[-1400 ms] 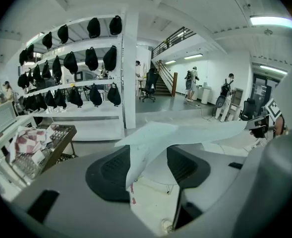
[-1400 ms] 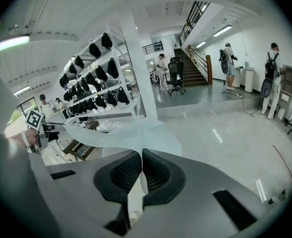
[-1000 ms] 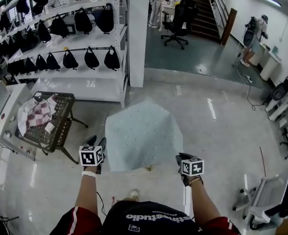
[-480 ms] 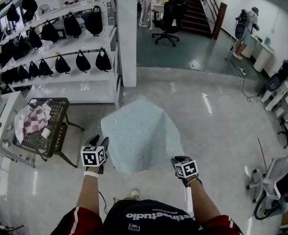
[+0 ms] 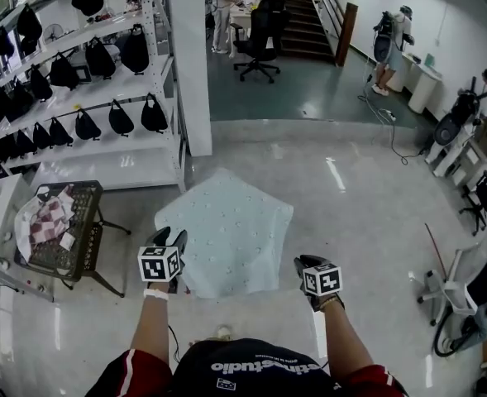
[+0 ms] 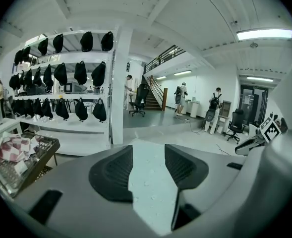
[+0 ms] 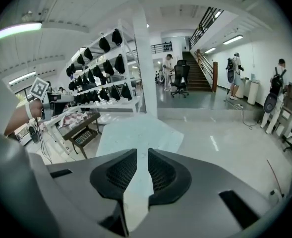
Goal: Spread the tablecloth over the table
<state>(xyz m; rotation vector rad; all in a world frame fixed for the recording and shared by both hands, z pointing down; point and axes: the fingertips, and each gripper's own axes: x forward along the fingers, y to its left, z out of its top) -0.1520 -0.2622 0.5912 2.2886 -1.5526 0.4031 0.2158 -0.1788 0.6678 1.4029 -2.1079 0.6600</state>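
A pale blue tablecloth (image 5: 226,230) with small dots hangs spread out flat in the air in front of me, above the floor. My left gripper (image 5: 175,240) is shut on its near left edge, and my right gripper (image 5: 303,263) is shut on its near right edge. In the left gripper view the cloth (image 6: 150,182) runs out between the two dark pads of the left gripper (image 6: 148,155). In the right gripper view the cloth (image 7: 136,133) passes through the narrow gap of the right gripper (image 7: 142,157). No table shows; whatever lies under the cloth is hidden.
A wire basket cart (image 5: 82,246) holding checked cloths stands to the left. White shelves (image 5: 86,64) of black bags and a white pillar (image 5: 189,64) rise behind it. An office chair (image 5: 255,35), stairs and standing people are far back; chairs and equipment line the right.
The head view has swung so the shelves and cart slid left. The cloth stays held at both near edges, and its far part has settled slightly lower and to the left.
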